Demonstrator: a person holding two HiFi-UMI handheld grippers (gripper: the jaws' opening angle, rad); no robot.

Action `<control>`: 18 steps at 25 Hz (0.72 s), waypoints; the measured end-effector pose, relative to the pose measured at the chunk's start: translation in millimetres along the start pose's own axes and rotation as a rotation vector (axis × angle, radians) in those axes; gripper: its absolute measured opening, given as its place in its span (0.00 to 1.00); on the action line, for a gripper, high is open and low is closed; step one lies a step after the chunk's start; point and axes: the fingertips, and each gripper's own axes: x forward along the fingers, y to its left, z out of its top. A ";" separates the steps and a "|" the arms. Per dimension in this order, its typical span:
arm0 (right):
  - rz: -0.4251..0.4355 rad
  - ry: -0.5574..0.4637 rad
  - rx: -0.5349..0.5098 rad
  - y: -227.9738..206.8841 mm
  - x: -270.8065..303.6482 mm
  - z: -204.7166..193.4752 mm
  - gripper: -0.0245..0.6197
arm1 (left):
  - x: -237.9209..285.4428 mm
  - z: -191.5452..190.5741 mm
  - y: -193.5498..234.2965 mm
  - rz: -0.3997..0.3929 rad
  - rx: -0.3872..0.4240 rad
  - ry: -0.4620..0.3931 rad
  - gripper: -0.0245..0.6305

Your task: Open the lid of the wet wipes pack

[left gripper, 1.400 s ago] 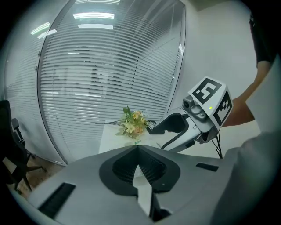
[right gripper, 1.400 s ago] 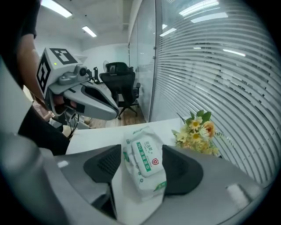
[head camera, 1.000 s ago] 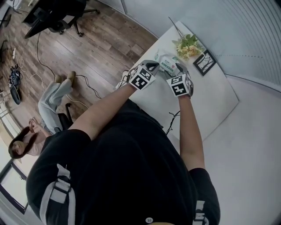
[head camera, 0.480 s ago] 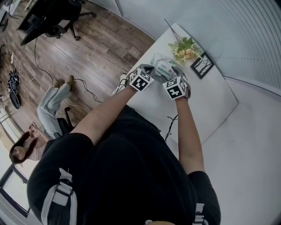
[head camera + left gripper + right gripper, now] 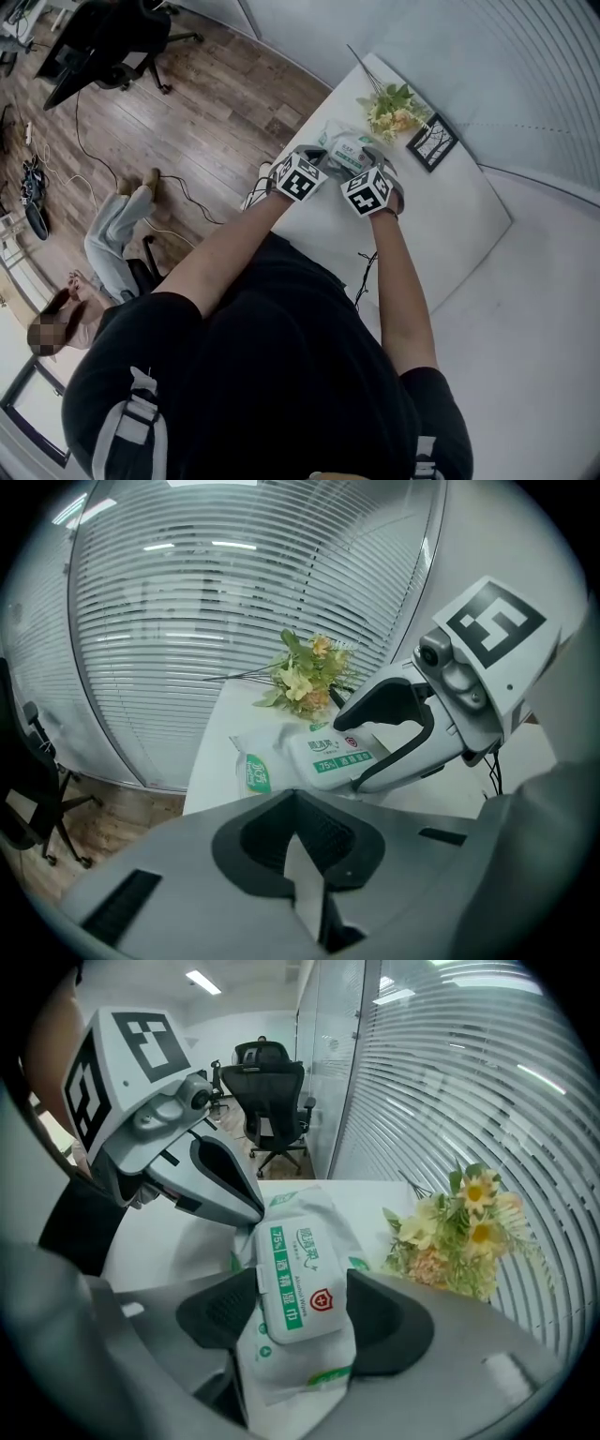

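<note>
The wet wipes pack (image 5: 349,147) lies on the white table (image 5: 441,220), white with a green-printed lid that is down (image 5: 298,1283). My right gripper (image 5: 371,157) points steeply down over it. Its jaws are opening, and the pack sits between them (image 5: 300,1314) with the dark pads close along both sides of the lid. My left gripper (image 5: 321,153) hovers at the pack's left, jaws shut and holding nothing. In the right gripper view its pointed tip (image 5: 251,1211) is at the lid's far left corner. From the left gripper (image 5: 296,803) the pack (image 5: 323,757) shows ahead, under the right gripper (image 5: 380,733).
A bunch of yellow flowers (image 5: 392,105) and a small picture frame (image 5: 431,142) lie just beyond the pack, against the blinds. A black cable (image 5: 366,267) hangs at the table's near edge. A person (image 5: 103,244) sits on the wooden floor at left, near an office chair (image 5: 122,37).
Both grippers have sunk closer to the pack and drawn nearer each other. The pack has stayed in place on the table.
</note>
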 end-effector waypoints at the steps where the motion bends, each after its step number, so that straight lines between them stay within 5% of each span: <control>1: -0.002 0.002 -0.001 -0.8 0.6 0.4 0.53 | 0.2 0.2 0.2 -0.001 0.003 0.000 0.04; 18: -0.030 -0.019 0.010 -3.9 -10.3 11.1 0.53 | 0.6 -0.8 1.9 -0.040 -0.001 0.007 0.04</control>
